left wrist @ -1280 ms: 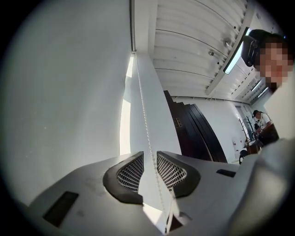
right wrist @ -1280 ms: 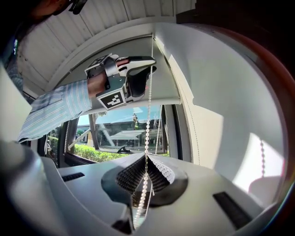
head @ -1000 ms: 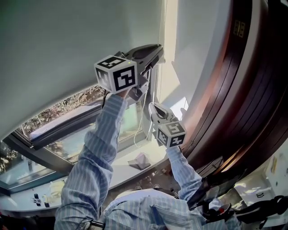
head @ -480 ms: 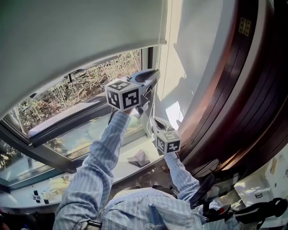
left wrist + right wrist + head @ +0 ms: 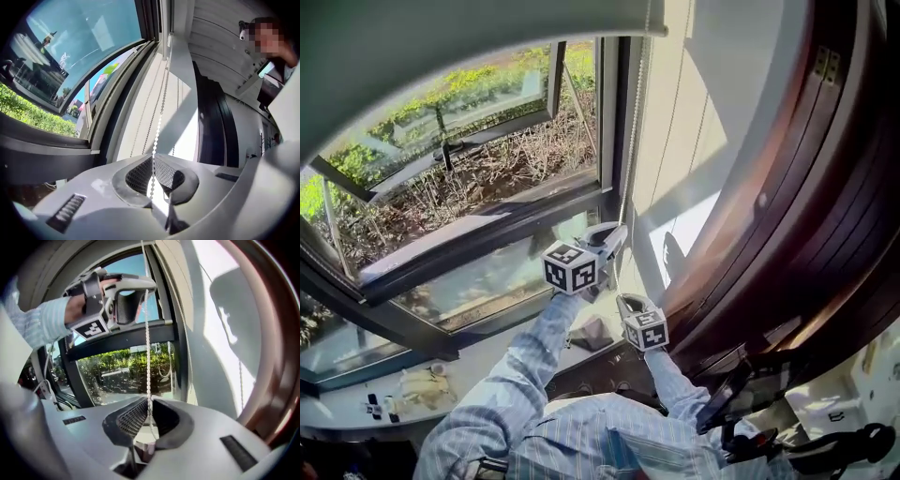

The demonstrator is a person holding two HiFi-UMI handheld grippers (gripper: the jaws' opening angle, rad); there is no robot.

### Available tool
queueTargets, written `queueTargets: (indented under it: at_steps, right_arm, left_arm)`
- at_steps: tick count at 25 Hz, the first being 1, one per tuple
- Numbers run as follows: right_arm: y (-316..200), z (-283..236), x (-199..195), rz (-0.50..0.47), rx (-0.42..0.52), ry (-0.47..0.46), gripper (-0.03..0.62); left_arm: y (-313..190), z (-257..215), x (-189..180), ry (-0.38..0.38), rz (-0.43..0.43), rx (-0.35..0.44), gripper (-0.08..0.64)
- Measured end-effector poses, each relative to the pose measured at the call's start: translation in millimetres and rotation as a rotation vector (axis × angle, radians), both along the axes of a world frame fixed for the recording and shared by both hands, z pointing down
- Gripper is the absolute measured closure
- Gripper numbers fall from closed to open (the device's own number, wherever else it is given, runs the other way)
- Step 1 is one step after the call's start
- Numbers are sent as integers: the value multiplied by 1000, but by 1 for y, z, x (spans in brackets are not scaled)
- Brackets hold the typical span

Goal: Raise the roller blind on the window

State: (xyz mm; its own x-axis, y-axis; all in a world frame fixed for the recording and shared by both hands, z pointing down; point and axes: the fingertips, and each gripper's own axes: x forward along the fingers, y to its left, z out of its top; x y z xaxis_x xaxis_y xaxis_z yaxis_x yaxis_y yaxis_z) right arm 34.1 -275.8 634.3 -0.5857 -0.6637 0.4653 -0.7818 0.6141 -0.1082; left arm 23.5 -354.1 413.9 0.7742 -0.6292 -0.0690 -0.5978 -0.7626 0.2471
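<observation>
The grey roller blind (image 5: 412,47) hangs across the top of the window, its lower edge high up. A white bead chain (image 5: 633,131) runs down the window's right side. My left gripper (image 5: 619,234) is shut on that chain (image 5: 161,103), which passes between its mesh pads (image 5: 140,174). Just below it, my right gripper (image 5: 622,300) is shut on the same chain (image 5: 147,343), pinched at its jaws (image 5: 149,412). In the right gripper view the left gripper (image 5: 147,286) shows above, holding the taut chain.
A dark curved wooden panel (image 5: 787,187) stands close at the right. The white window reveal (image 5: 694,112) is behind the chain. A crumpled cloth (image 5: 595,333) and small items (image 5: 380,408) lie on the sill. A window sash (image 5: 441,150) stands open outward.
Both grippers have come down along the window's right side with the chain in them. The blind's lower edge has risen, uncovering much more of the glass.
</observation>
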Motion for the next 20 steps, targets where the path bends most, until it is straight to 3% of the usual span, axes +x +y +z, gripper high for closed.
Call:
queueTargets:
  at_steps: [3, 7, 10, 14, 20]
  right_arm:
    - [2, -72, -1, -21, 120, -108, 524]
    - [-18, -231, 1, -53, 417, -221, 512]
    - [-26, -344, -8, -132, 561, -315, 502]
    - [-40, -448, -21, -199, 659, -371, 480]
    - [-52, -524, -34, -234, 733, -391, 482]
  left_arm:
    - [5, 1, -9, 1, -6, 5, 548]
    - [9, -1, -17, 44, 2, 9, 548]
    - [14, -2, -16, 52, 15, 17, 548]
    - [21, -3, -9, 60, 37, 19, 548]
    - [27, -2, -5, 54, 39, 32, 548]
